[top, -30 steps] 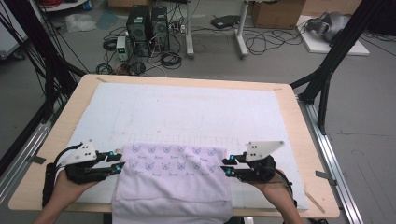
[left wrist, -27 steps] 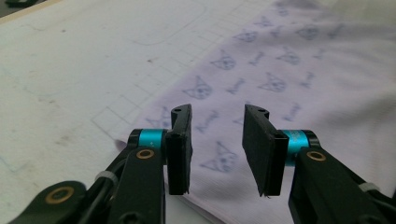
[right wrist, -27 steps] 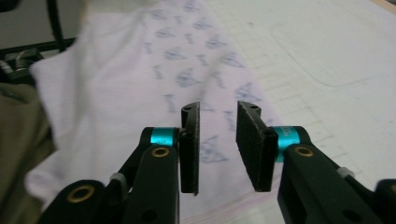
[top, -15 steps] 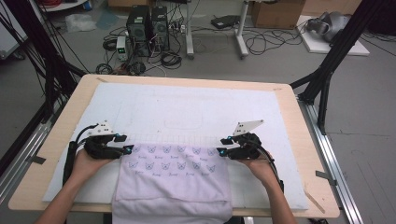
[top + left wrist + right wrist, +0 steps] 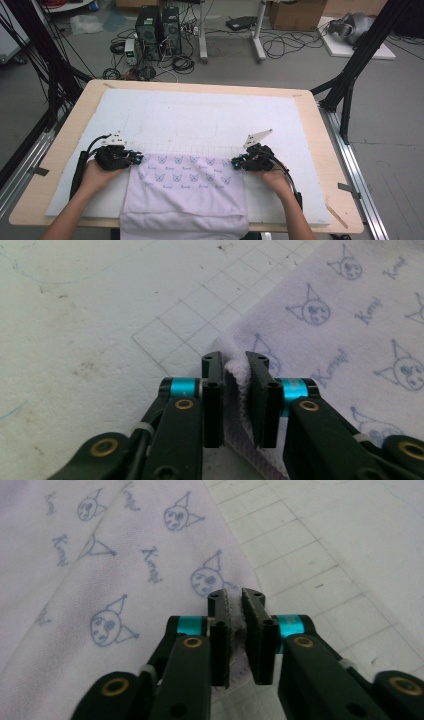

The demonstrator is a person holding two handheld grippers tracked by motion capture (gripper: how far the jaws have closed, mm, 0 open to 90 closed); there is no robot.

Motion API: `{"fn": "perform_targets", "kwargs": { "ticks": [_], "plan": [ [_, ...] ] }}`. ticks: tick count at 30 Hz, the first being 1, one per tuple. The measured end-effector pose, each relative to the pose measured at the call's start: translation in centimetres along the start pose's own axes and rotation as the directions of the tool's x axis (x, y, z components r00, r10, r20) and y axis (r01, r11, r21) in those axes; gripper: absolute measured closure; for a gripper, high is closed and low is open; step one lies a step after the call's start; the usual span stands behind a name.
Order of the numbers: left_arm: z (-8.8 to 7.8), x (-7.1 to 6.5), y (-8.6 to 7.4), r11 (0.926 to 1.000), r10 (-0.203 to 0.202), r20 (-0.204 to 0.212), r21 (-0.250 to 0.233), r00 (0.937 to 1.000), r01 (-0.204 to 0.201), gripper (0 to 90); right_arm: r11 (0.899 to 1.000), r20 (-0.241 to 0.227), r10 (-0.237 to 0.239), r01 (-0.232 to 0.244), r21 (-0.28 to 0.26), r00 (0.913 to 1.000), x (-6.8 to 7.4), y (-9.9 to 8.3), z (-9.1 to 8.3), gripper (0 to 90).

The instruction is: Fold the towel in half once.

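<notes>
Starting on my left: the left gripper (image 5: 135, 159) sits low on the white mat (image 5: 210, 112), and its jaws have just been closing, pinching the far left corner of the lilac cloth (image 5: 185, 192). In the left gripper view I can see the cloth's hemmed edge bunched up between the left gripper (image 5: 235, 371) jaws, squeezed from both sides, with the gridded mat (image 5: 100, 300) just beyond. The cloth (image 5: 360, 330) spreads off to that view's right, printed with little cat-like faces.

Moving across: the cloth lies flat at the near edge of the table (image 5: 330, 130), its near part draped over the edge towards me, far hem straight between my two hands.

Over on my right: the right gripper (image 5: 235, 162) has just been closing too, jaws nearly together on the far right corner. In the right gripper view a thin fold of the cloth (image 5: 125, 580) is caught between the right gripper (image 5: 235, 598) jaws.
</notes>
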State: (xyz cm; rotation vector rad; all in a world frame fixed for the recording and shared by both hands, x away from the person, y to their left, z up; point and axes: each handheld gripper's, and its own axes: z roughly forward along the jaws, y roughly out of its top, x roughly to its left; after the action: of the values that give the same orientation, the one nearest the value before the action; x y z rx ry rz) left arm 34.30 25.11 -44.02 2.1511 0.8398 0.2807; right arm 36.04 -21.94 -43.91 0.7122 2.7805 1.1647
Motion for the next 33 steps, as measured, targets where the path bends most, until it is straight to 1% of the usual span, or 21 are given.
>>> {"fn": "perform_targets", "kwargs": {
  "ticks": [2,3,5,6,8,9,11,12,15,16,18,21,23,24,25,26,27,29,30,32,33],
  "plan": [
    [0.1,0.1,0.2,1.0000,0.000,-0.011,-0.006,0.9999,0.000,83.3,1.000,-0.010,0.010,-0.010,0.002,0.9999,-0.2,0.0,-0.1,84.9],
    [0.1,0.2,0.5,0.9999,0.002,-0.020,-0.010,0.9998,-0.003,83.8,1.000,-0.002,0.009,-0.009,0.002,1.0000,-0.3,0.1,-0.1,85.2],
    [0.2,0.7,1.3,0.9997,-0.007,-0.038,-0.022,0.9992,0.006,84.6,1.000,0.047,-0.007,0.006,0.009,0.9989,-0.9,0.4,-0.7,85.8],
    [0.2,1.2,2.0,0.9994,-0.019,-0.043,-0.031,0.9989,0.018,84.7,1.000,0.055,0.000,-0.001,0.004,0.9985,-1.3,0.7,-1.0,86.2],
    [0.1,2.1,3.7,0.9980,-0.029,-0.066,-0.058,0.9974,0.025,84.9,1.000,0.092,0.012,-0.010,-0.024,0.9957,-2.3,1.8,-1.9,86.3],
    [0.0,2.4,4.7,0.9975,-0.020,-0.088,-0.069,0.9959,0.014,84.9,0.999,0.097,0.021,-0.017,-0.036,0.9950,-2.8,2.4,-2.4,86.3],
    [-0.1,3.2,6.8,0.9962,-0.016,-0.123,-0.087,0.9923,0.005,85.0,0.999,0.143,0.016,-0.010,-0.039,0.9896,-3.8,3.7,-3.4,86.4],
    [-0.2,3.6,8.1,0.9949,-0.017,-0.138,-0.100,0.9902,0.003,85.0,0.999,0.154,0.023,-0.016,-0.046,0.9878,-4.3,4.3,-3.9,86.4],
    [-0.5,4.4,10.9,0.9939,-0.002,-0.171,-0.109,0.9853,-0.017,85.0,0.997,0.194,0.036,-0.022,-0.077,0.9804,-6.0,6.2,-5.5,86.5],
    [-0.9,4.8,12.2,0.9911,-0.007,-0.184,-0.132,0.9829,-0.018,85.1,0.996,0.208,0.043,-0.025,-0.087,0.9771,-6.4,6.9,-6.2,86.5],
    [-1.5,5.2,14.2,0.9879,-0.006,-0.207,-0.153,0.9784,-0.027,85.1,0.995,0.251,0.040,-0.014,-0.103,0.9672,-7.2,8.7,-7.7,86.5],
    [-2.0,5.6,16.1,0.9859,0.002,-0.231,-0.162,0.9730,-0.041,85.1,0.993,0.283,0.031,0.002,-0.117,0.9586,-7.7,10.8,-9.3,86.5],
    [-1.8,5.9,16.3,0.9854,0.001,-0.233,-0.165,0.9724,-0.041,84.4,0.994,0.304,0.026,0.009,-0.113,0.9522,-8.0,11.9,-9.9,85.5],
    [-1.6,5.9,16.2,0.9876,0.003,-0.238,-0.152,0.9713,-0.041,83.0,0.992,0.309,0.020,0.019,-0.123,0.9509,-8.2,12.1,-9.9,83.6],
    [-1.3,6.1,15.8,0.9902,-0.002,-0.247,-0.136,0.9690,-0.033,77.7,0.991,0.309,0.020,0.022,-0.132,0.9510,-8.2,12.1,-9.7,75.9],
    [-1.0,6.2,15.2,0.9901,-0.011,-0.245,-0.138,0.9696,-0.024,70.6,0.992,0.301,0.029,0.010,-0.128,0.9533,-8.4,11.9,-9.3,72.4],
    [-0.9,6.4,14.5,0.9896,-0.024,-0.234,-0.143,0.9719,-0.010,67.7,0.993,0.287,0.035,-0.001,-0.119,0.9574,-8.5,11.6,-8.8,72.1],
    [-0.7,6.6,12.9,0.9895,-0.046,-0.213,-0.143,0.9760,0.016,64.2,0.995,0.283,0.028,0.001,-0.099,0.9587,-8.3,10.7,-7.9,70.1],
    [-0.7,6.7,12.1,0.9900,-0.052,-0.203,-0.139,0.9777,0.024,62.9,0.994,0.276,0.027,0.002,-0.105,0.9607,-8.1,10.1,-7.5,69.8],
    [-0.6,6.6,10.7,0.9907,-0.055,-0.187,-0.133,0.9808,0.030,61.8,0.994,0.248,0.040,-0.013,-0.110,0.9680,-7.6,9.0,-6.9,67.6],
    [-0.7,6.4,10.1,0.9897,-0.058,-0.178,-0.139,0.9823,0.034,60.8,0.995,0.222,0.049,-0.028,-0.095,0.9738,-7.4,8.5,-6.5,67.1]
  ]
}}
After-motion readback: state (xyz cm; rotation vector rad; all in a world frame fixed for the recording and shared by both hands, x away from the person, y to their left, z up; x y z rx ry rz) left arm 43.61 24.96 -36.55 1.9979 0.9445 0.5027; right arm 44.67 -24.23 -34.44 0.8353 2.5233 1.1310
